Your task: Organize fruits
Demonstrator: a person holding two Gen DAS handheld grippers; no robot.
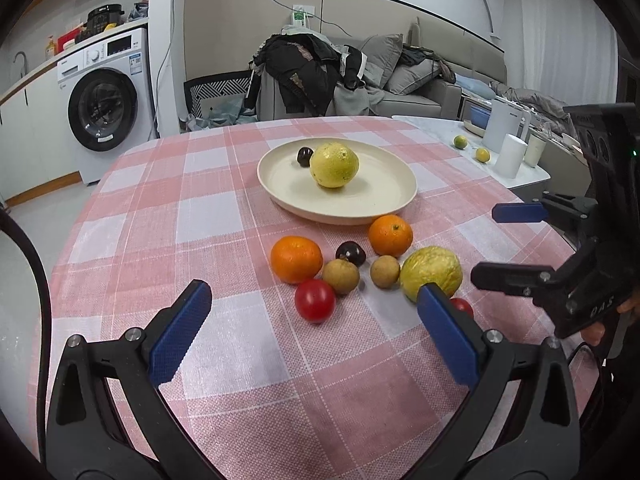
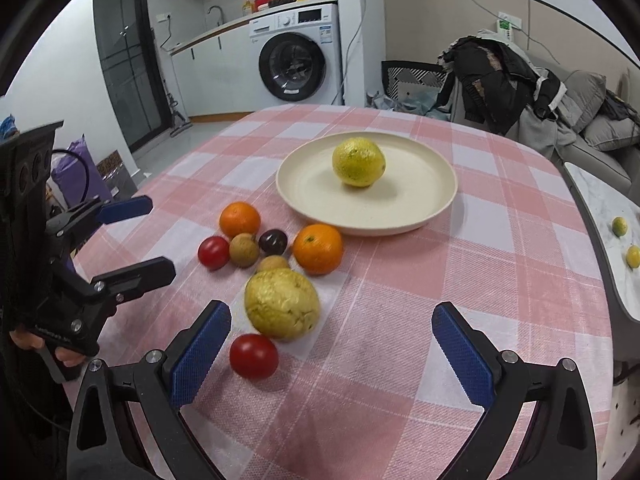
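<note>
Both tongs hovering spread, gripping nothing: left tongs [image 1: 316,328], right tongs [image 2: 332,344]. Bench [image 1: 160,216] carrying plate [image 1: 280,184], which is holding a lemon [image 1: 334,165] and a dark plum [image 1: 304,157]. Wrinkled yellow fruit [image 2: 282,304] sitting nearest right tongs, touching a longan [image 2: 273,264]. Two oranges [image 2: 318,249], second plum [image 2: 273,241], tomatoes [image 2: 253,355] clustering beside the plate.

- My left gripper [image 1: 314,312]: black frame, blue textured pads [image 1: 180,332], silver screws.
- My right gripper [image 2: 332,340]: same black frame, blue pads [image 2: 202,354], silver screws, faint white lettering on housing.
</note>
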